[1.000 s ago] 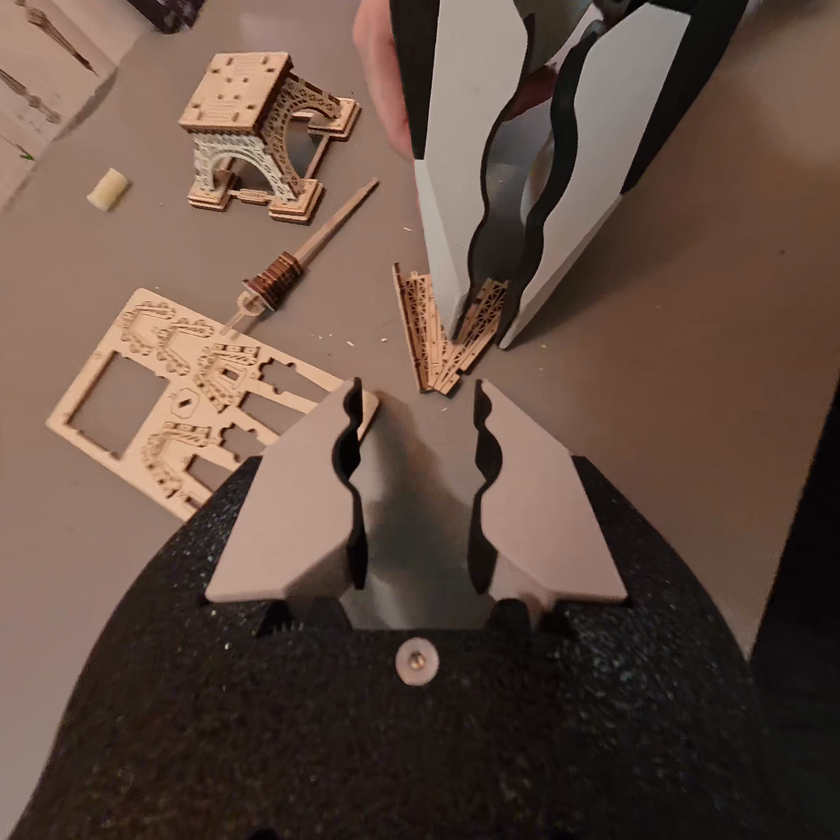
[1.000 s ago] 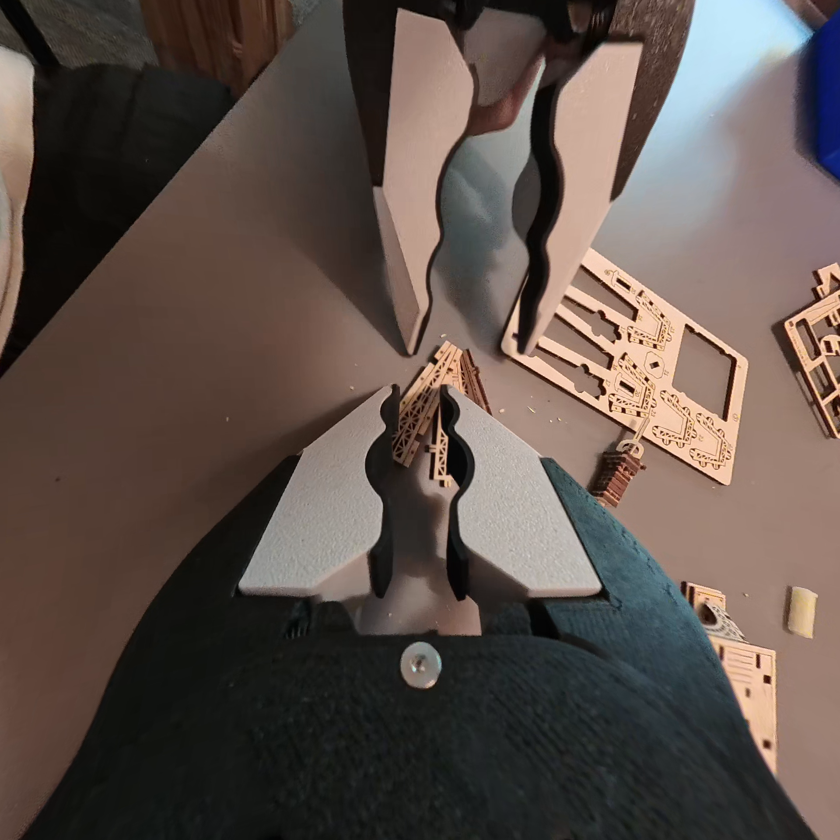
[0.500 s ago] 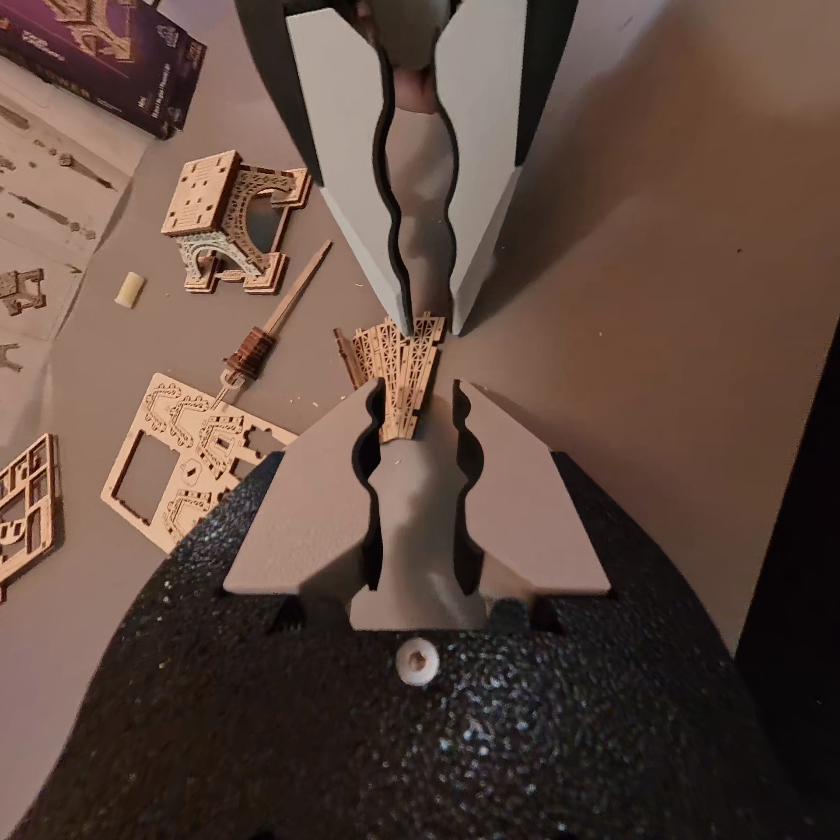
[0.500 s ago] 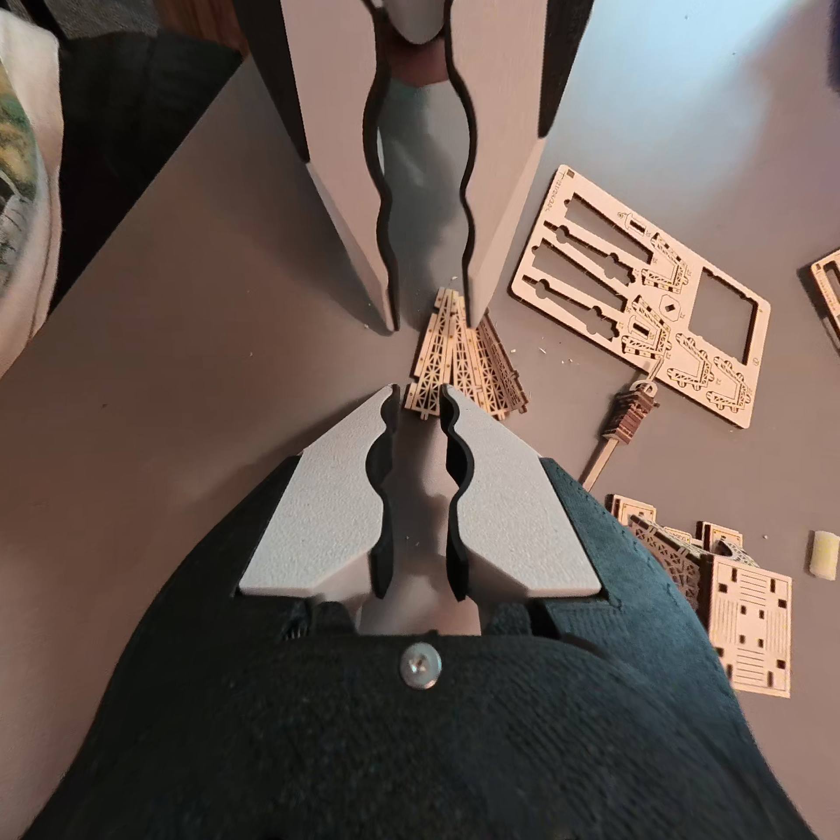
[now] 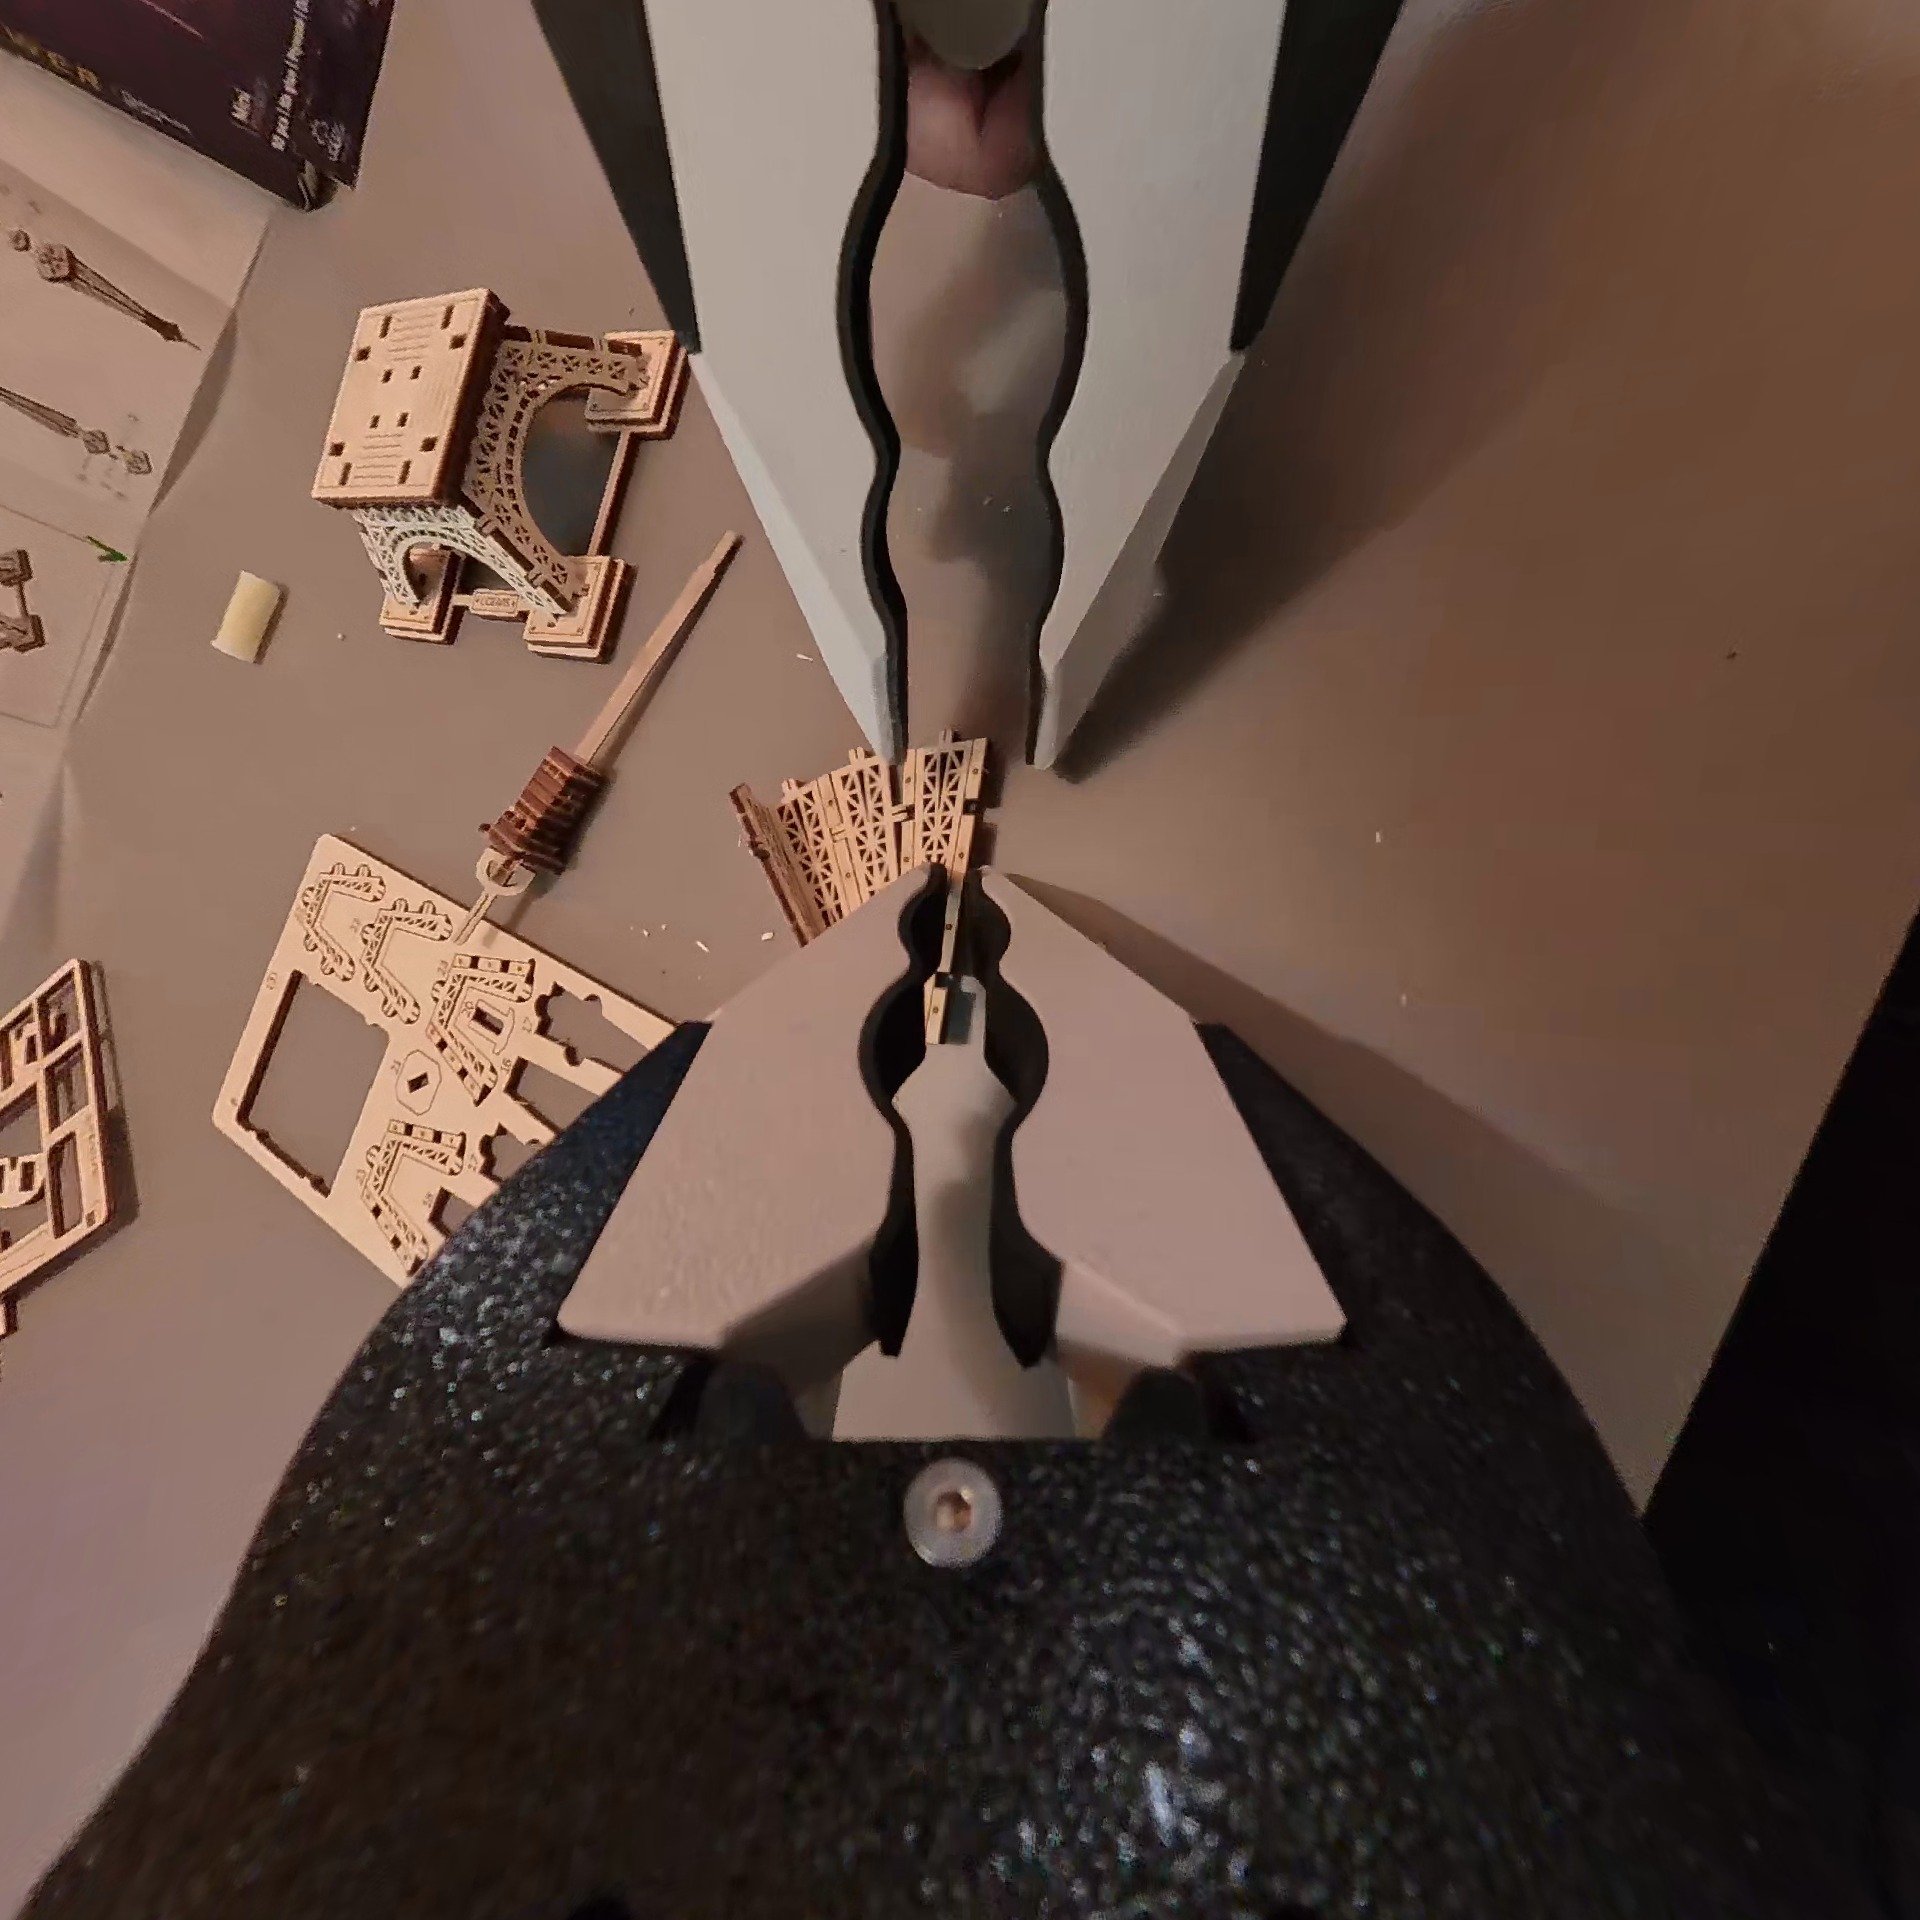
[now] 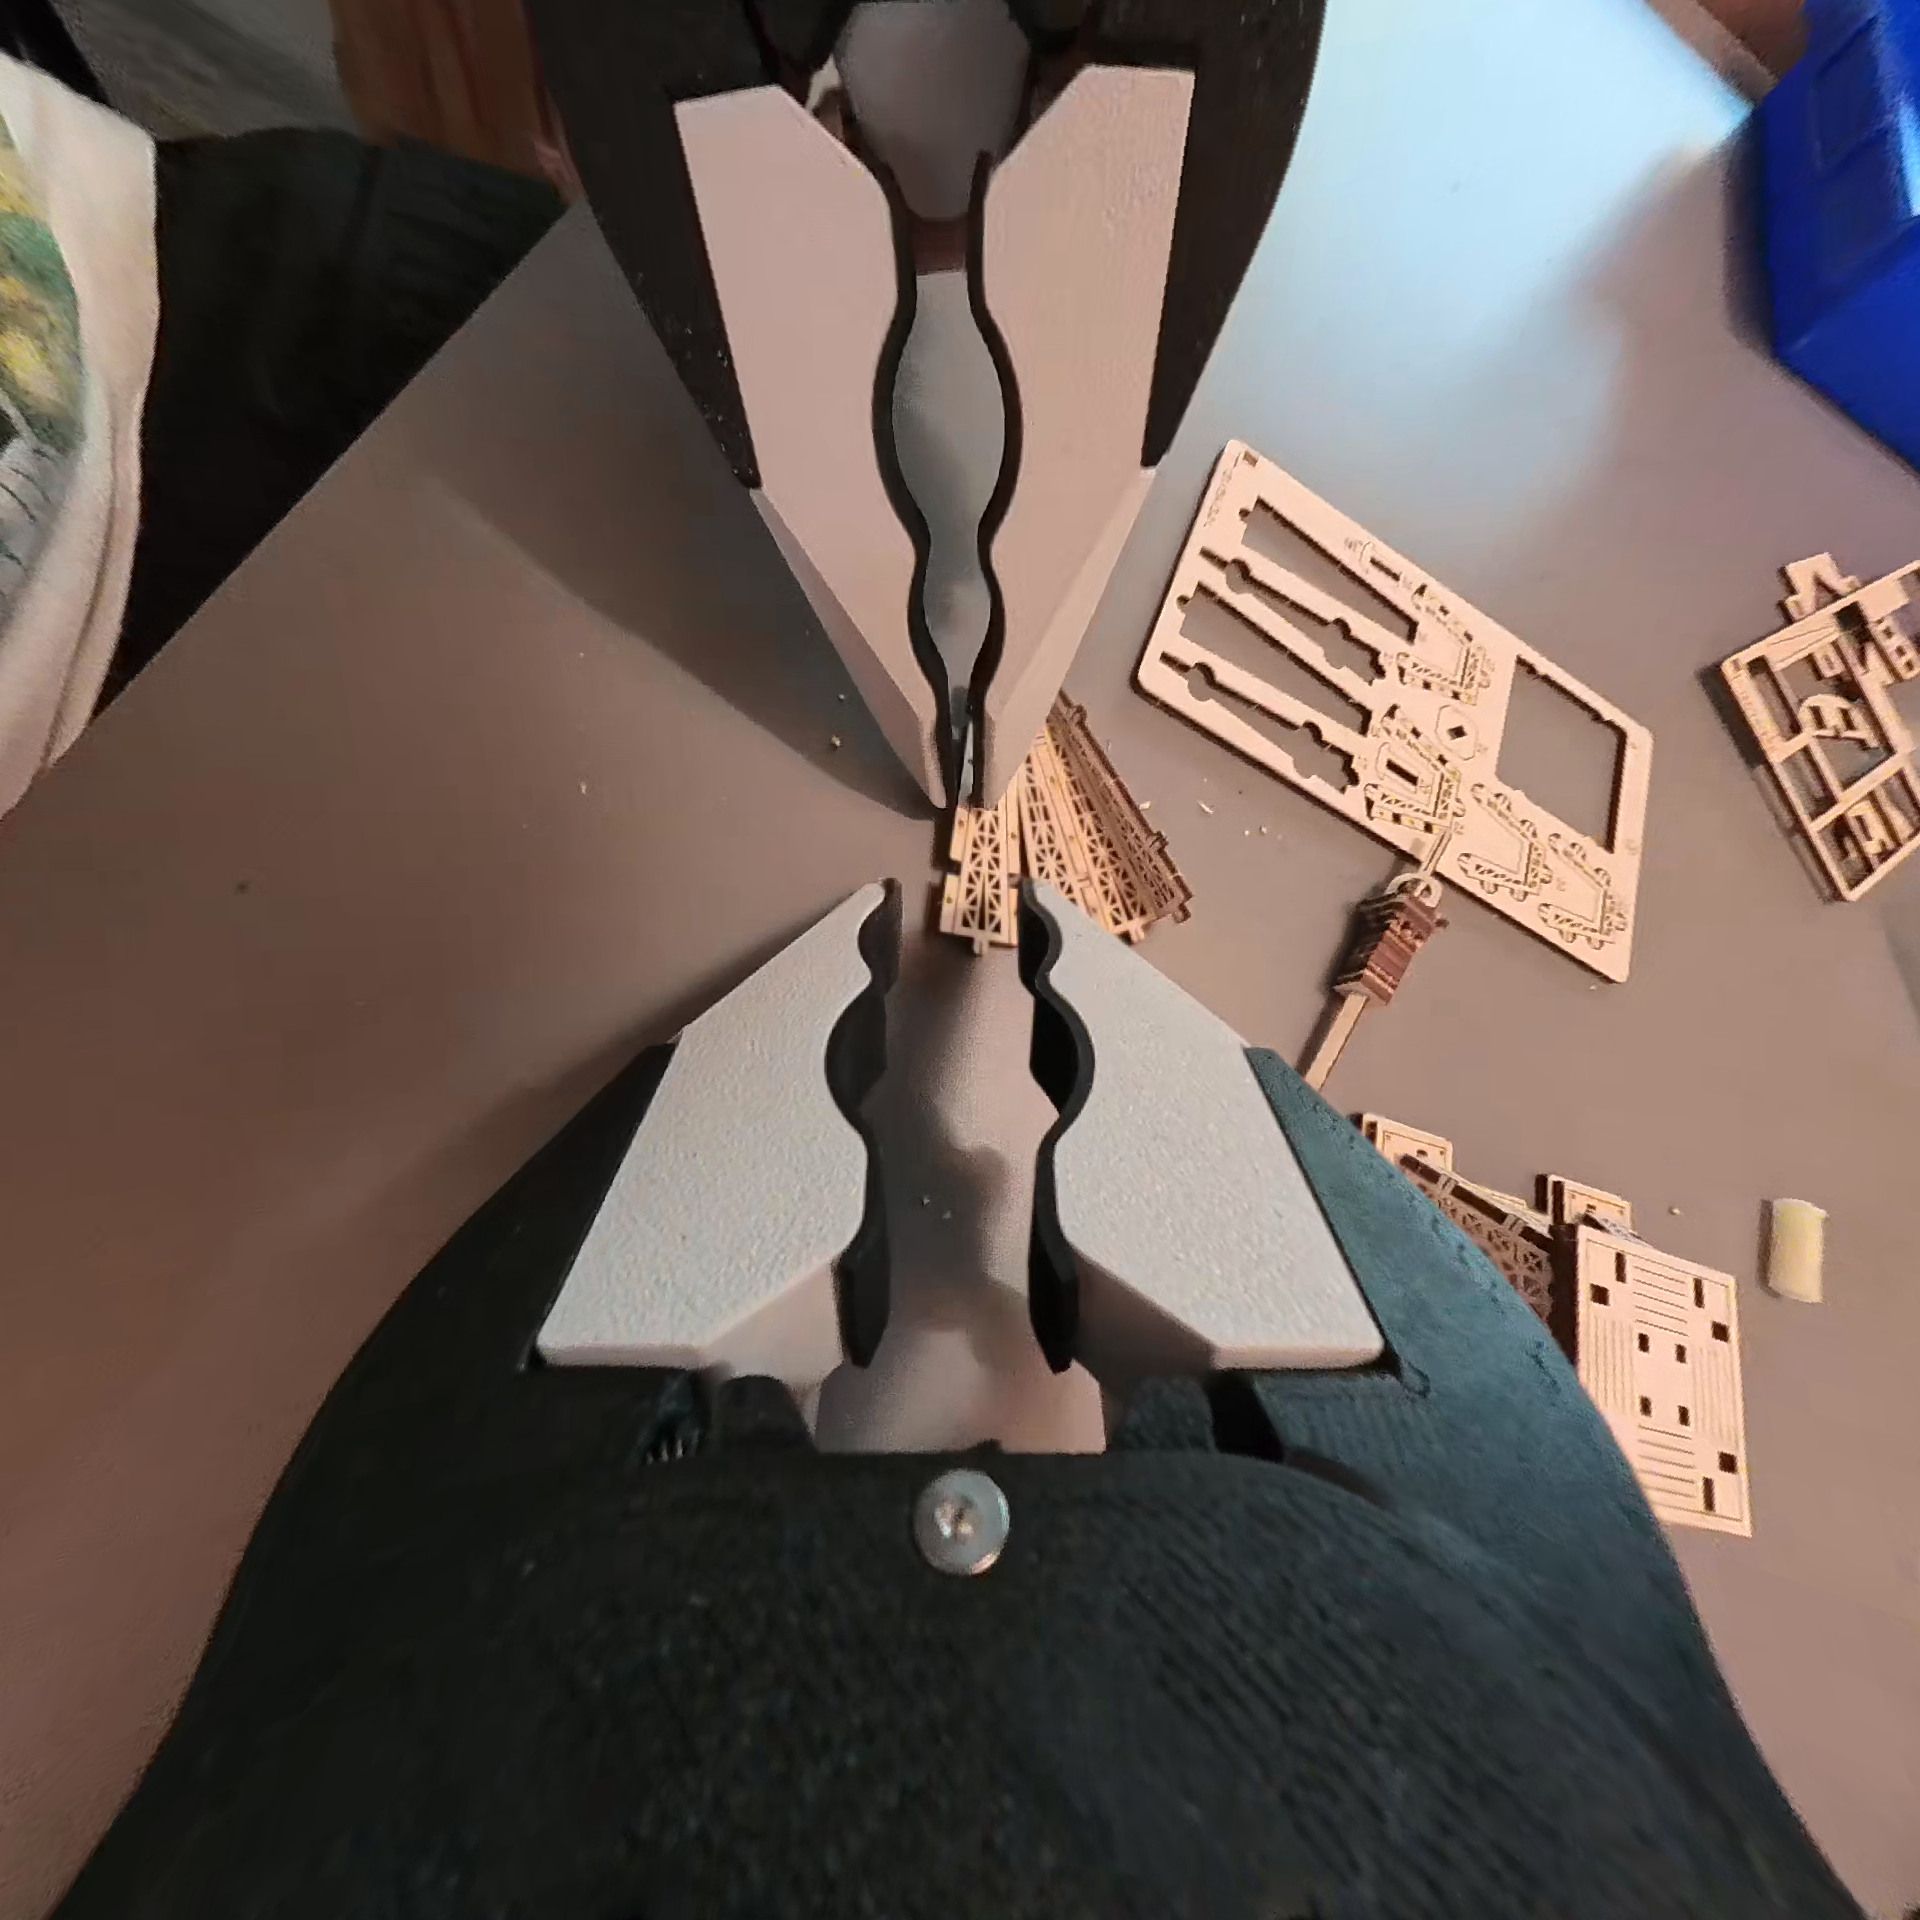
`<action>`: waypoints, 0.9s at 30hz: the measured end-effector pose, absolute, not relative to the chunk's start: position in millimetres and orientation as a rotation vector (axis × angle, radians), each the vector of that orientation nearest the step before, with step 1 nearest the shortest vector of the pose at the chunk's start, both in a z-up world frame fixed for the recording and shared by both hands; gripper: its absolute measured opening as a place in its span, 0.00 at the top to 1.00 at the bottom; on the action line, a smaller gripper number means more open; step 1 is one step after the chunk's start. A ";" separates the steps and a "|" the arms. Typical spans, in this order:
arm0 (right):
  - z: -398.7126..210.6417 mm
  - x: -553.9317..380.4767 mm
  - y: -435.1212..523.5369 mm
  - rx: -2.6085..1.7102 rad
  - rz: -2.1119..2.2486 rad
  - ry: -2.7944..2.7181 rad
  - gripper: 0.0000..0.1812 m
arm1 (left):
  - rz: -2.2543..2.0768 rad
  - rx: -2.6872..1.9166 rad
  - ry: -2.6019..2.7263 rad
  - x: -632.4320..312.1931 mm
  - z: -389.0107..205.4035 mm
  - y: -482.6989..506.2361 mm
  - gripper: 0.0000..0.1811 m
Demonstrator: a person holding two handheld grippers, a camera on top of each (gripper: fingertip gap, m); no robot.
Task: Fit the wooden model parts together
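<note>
A pile of thin wooden lattice strips [image 5: 852, 842] lies flat on the grey table between the two grippers; it also shows in the right wrist view [image 6: 1101, 831]. My left gripper [image 5: 956, 883] is shut on one lattice strip [image 5: 948, 940], held on edge between its fingertips at table level. In the right wrist view the left gripper [image 6: 961, 790] comes down from the top, pinching that strip [image 6: 979, 873]. My right gripper [image 6: 956, 899] is open and empty, its tips either side of the strip's near end; the left wrist view shows it [image 5: 966, 743] opposite.
A built wooden tower base [image 5: 488, 488] stands at the far left, next to a spire with a dark stacked collar [image 5: 551, 810], two punched part sheets [image 5: 416, 1049] [image 5: 42, 1122], a small pale block [image 5: 247, 615], a dark box [image 5: 208, 83] and paper [image 5: 83, 416]. The table edge [image 5: 1766, 1195] runs close on the right. My left and right fingertips are right by each other.
My left gripper moved onto the lattice pile and shut on one strip. My right gripper, which was close around the strips, has opened wider and drawn back slightly.
</note>
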State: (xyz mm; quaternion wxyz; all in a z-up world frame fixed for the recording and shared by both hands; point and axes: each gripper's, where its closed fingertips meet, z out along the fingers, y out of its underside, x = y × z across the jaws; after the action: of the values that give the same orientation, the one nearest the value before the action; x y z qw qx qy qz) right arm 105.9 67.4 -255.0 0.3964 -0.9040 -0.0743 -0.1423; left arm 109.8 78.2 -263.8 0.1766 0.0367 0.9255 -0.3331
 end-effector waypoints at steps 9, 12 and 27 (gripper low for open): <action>-259.8 116.0 68.9 -2.290 -0.520 -0.282 0.88 | -1.070 -0.105 2.683 114.8 -256.4 77.2 1.00; -260.2 117.2 67.9 -2.301 -0.518 -0.287 0.88 | -1.134 -0.141 2.671 118.0 -250.1 77.6 1.00; -262.1 154.4 60.1 -2.279 -0.547 -0.180 0.89 | -1.213 -0.599 2.704 150.2 -261.1 84.2 0.91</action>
State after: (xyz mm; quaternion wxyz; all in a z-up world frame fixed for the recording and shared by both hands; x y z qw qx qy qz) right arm 154.4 60.1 -262.1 0.3851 -0.8948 -0.0706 -0.2145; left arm 150.2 84.2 -261.1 0.0591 -0.1977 0.8927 -0.4006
